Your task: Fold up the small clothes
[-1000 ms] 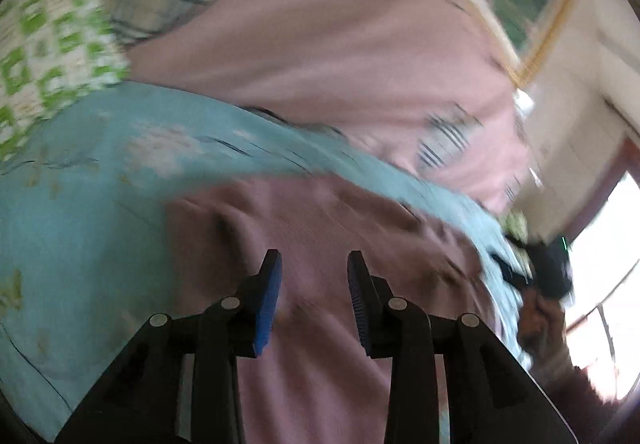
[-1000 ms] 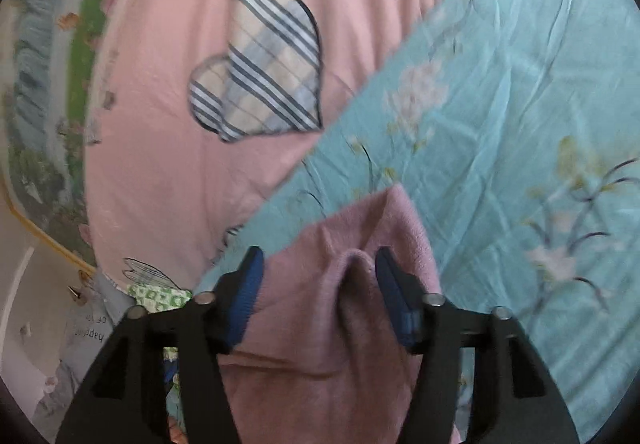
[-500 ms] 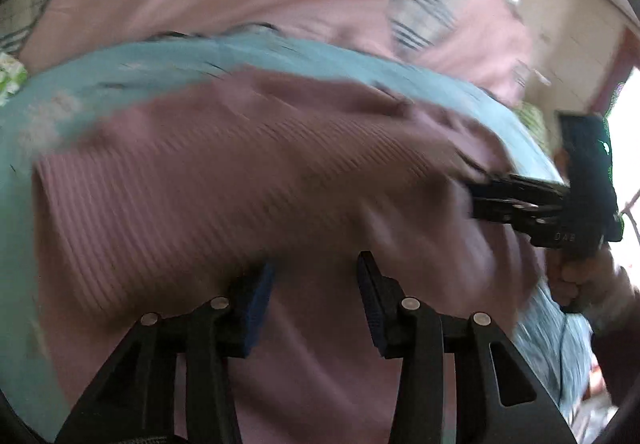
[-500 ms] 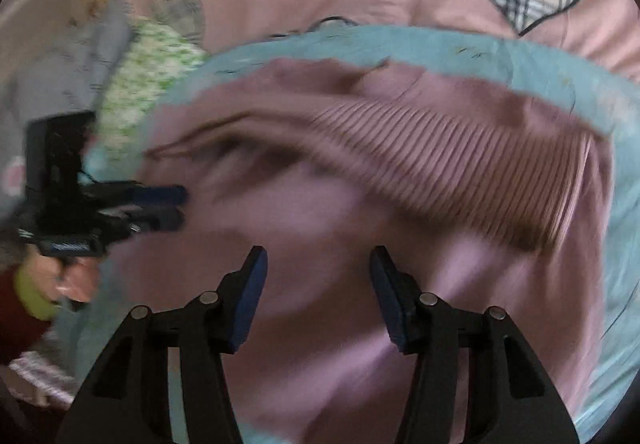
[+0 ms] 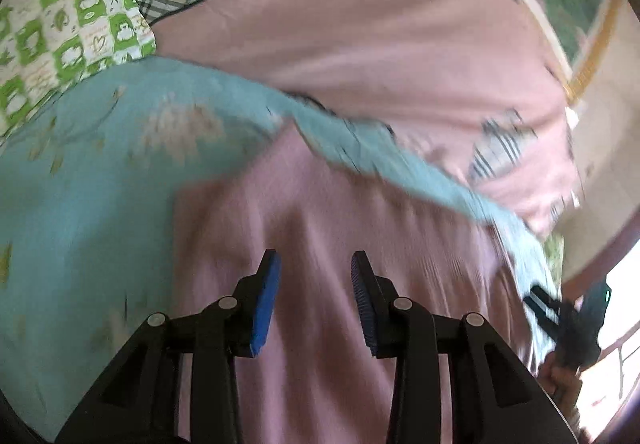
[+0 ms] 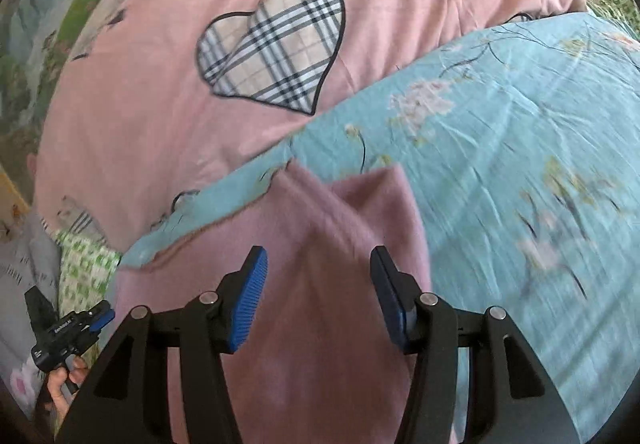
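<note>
A mauve knitted garment (image 5: 320, 204) lies on a teal flowered sheet (image 5: 100, 184). My left gripper (image 5: 315, 256) hovers over it, its jaws apart and closing, with no cloth pinched between the blue pads. In the right wrist view the garment (image 6: 320, 212) ends in a folded corner with a ridge running towards my right gripper (image 6: 319, 252), which stands open just above it. Each gripper also shows in the other's view: the right gripper (image 5: 560, 316) at the garment's far right edge, the left gripper (image 6: 100, 318) at the lower left, held by a hand (image 6: 60, 380).
A pink quilt (image 6: 160, 104) with a plaid heart patch (image 6: 272, 40) lies beyond the teal sheet (image 6: 500, 124). A green-and-white checked cloth (image 5: 60, 24) sits at the upper left of the left wrist view. A wall and a window are at the far right there.
Half a second ago both views had swung across the garment's ribbed part, facing each other. Both have now turned back to about where they pointed one second ago.
</note>
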`<control>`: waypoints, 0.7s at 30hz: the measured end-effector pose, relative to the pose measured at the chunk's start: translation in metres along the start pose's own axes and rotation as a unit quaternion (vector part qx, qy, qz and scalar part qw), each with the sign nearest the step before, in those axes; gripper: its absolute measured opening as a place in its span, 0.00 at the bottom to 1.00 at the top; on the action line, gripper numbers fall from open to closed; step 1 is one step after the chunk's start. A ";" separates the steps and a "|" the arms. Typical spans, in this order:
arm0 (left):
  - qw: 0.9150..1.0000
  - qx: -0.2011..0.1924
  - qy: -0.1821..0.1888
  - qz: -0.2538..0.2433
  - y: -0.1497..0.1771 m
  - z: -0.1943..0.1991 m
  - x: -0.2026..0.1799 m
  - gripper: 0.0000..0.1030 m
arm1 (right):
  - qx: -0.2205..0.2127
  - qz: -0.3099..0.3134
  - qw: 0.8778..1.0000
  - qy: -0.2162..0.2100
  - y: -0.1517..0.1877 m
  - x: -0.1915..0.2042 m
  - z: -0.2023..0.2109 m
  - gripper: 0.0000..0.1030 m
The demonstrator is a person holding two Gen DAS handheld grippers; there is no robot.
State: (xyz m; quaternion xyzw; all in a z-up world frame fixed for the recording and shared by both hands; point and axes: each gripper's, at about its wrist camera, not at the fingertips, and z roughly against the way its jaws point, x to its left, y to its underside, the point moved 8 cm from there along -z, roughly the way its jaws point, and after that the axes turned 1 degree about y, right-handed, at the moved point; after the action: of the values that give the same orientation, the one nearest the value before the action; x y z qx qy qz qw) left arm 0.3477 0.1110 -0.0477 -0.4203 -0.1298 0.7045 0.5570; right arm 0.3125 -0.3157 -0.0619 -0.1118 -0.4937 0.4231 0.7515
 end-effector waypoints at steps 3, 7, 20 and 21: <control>0.999 0.017 0.030 -0.016 0.047 0.022 -0.026 0.39 | 0.017 0.015 1.000 -0.021 0.028 0.011 0.019 0.53; 0.999 0.032 0.014 -0.034 0.095 0.040 -0.033 0.41 | 0.058 0.052 0.996 -0.051 0.068 0.028 0.034 0.53; 0.997 0.038 -0.055 0.024 0.122 0.077 0.021 0.29 | 0.028 0.021 0.995 0.090 0.085 -0.036 0.075 0.54; 0.998 0.034 -0.054 0.028 0.122 0.081 0.018 0.31 | 0.022 0.017 0.996 0.081 0.087 -0.033 0.079 0.54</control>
State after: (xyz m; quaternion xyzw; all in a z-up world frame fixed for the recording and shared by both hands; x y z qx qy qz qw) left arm 0.2046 0.1077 -0.0857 -0.3658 -0.1237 0.7453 0.5436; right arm 0.1958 -0.3063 -0.0952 -0.1378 -0.4197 0.4364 0.7839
